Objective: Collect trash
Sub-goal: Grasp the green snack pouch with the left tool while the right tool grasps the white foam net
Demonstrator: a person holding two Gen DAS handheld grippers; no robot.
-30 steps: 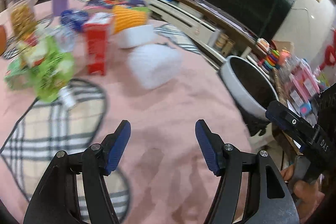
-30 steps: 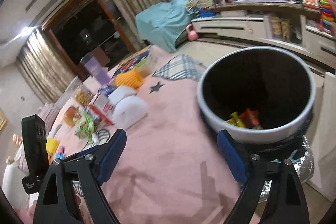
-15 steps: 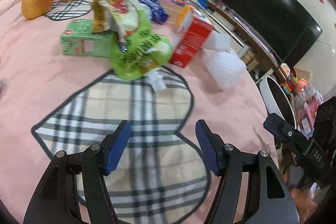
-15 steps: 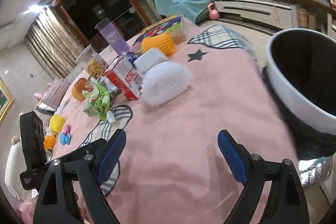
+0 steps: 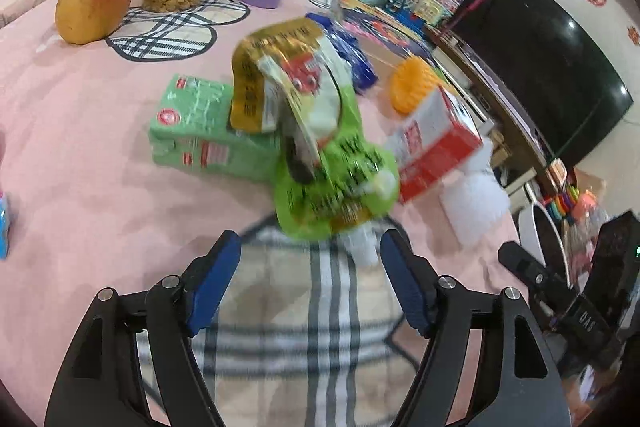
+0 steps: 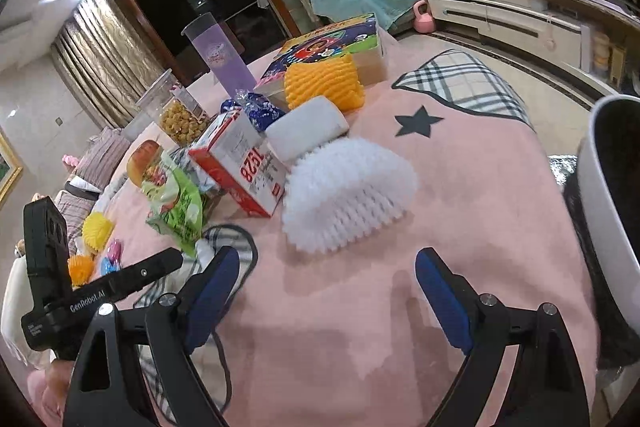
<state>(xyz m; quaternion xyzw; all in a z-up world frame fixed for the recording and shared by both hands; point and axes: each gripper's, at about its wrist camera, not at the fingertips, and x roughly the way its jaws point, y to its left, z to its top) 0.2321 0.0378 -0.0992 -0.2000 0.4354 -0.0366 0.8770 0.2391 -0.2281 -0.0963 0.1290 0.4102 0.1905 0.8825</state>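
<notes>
**Observer:** What do you have under the left tool?

**Operator:** My left gripper (image 5: 310,263) hangs over a plaid patch sewn into the pink tablecloth (image 5: 80,163). Its blue-padded jaws have just been opening and stand wide, with nothing between them. The crumpled green snack wrapper (image 5: 336,183) lies at twelve o'clock from the tips, just beyond them and leaning on a green drink carton (image 5: 200,131) at eleven. A gold-and-white foil packet (image 5: 288,83) sits on top of that heap; the picture is smeared there, so I think it is a separate wrapper, but I cannot be sure.

**Observer:** And the right?

**Operator:** My right gripper (image 6: 328,291) is spread wide too and empty, over bare pink cloth. A white foam fruit net (image 6: 348,191) lies at twelve o'clock, near the tips but apart from them. The red-and-white carton (image 6: 240,167) stands tilted at eleven, touching the net's left edge. The same green wrapper (image 6: 176,207) shows at ten.

**Observer:** Where is the bin?

**Operator:** The round white waste bin with a dark inside (image 6: 604,211) stands at three o'clock, off the table's edge. In the left view its rim (image 5: 548,247) shows at two o'clock.
</notes>
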